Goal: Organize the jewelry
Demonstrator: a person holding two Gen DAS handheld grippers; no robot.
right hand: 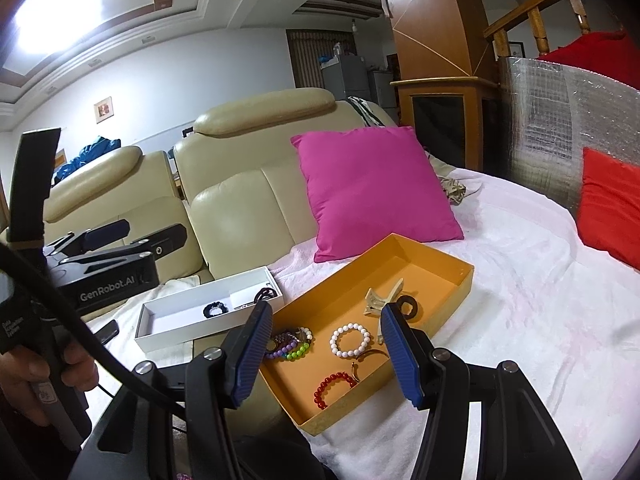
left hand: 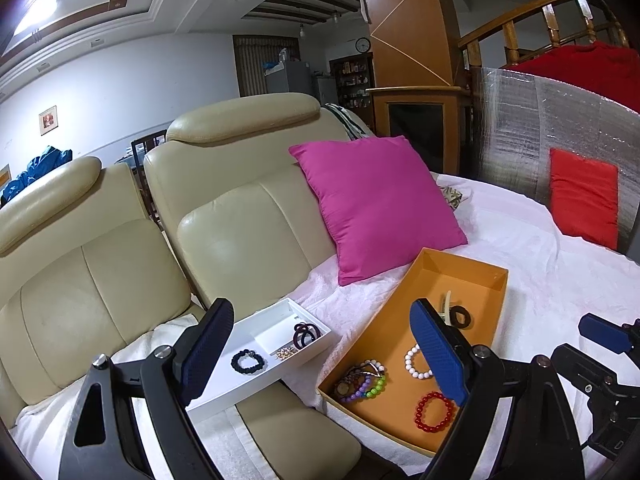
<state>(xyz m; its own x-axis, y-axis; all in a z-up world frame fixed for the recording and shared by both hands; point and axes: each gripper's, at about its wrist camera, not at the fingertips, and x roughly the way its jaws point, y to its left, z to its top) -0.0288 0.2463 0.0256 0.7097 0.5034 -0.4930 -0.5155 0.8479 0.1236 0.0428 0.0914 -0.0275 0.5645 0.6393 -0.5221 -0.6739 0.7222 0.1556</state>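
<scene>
Both grippers found empty. Left gripper [left hand: 322,354] held wide, raised above the trays, nothing between its pads. Right gripper [right hand: 326,354] held at a medium gap, likewise clear of everything, pointed down toward the orange tray [right hand: 436,254].

White tray [left hand: 224,390] seated on the sofa arm, at about 9 o'clock from the orange tray, just beside it. Inside — a black bead bracelet [left hand: 248,361], a dark twisted hair piece [left hand: 306,335] and a small heap of gold-coloured bits [left hand: 285,354], too small to identify. Judged as already sorted.

Still lying in the orange tray: white bead bracelet [right hand: 350,340] near centre; red bead bracelet [right hand: 334,390] at 6 o'clock from it; tangle of purple, green and mixed bracelets [right hand: 290,346] at 9 o'clock; a thin bangle [right hand: 370,360], partly hidden by the right pad; cream claw clip [right hand: 382,300] and black hair ring [right hand: 408,306] at about 1 o'clock.

Assessed as partly done — roughly a third moved, most pieces left. Next pick not yet begun.
</scene>
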